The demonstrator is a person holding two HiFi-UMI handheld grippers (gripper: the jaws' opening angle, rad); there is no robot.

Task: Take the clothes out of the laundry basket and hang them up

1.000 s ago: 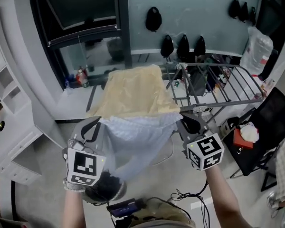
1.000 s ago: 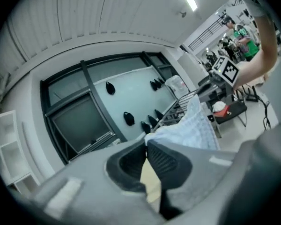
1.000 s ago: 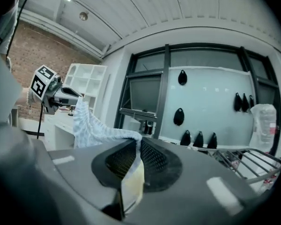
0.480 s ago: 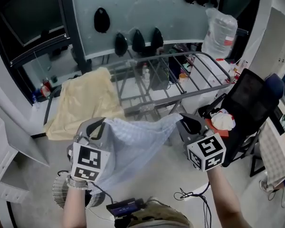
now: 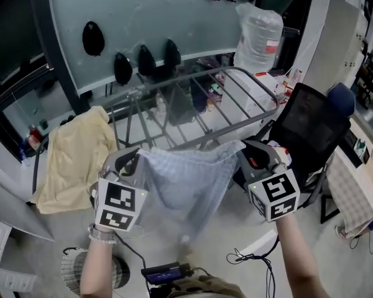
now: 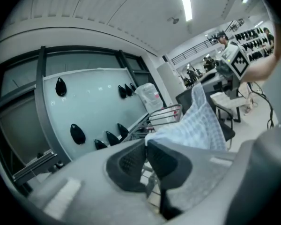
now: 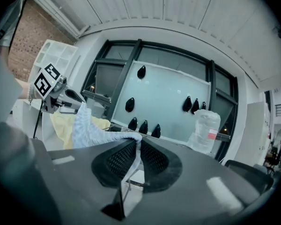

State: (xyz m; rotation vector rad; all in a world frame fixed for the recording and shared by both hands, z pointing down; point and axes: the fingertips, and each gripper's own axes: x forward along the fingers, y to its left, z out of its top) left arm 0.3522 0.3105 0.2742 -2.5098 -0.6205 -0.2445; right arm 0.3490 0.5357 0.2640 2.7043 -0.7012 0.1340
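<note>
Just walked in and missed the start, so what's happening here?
A person has the left gripper and the right gripper each shut on an upper corner of a light blue checked garment, holding it spread in front of the grey drying rack, not yet on it. A yellow cloth already hangs over the rack's left end.

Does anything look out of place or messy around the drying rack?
Nothing stands out. The yellow cloth hangs over the grey drying rack; the left tool and right tool grip the light blue checked cloth.
</note>
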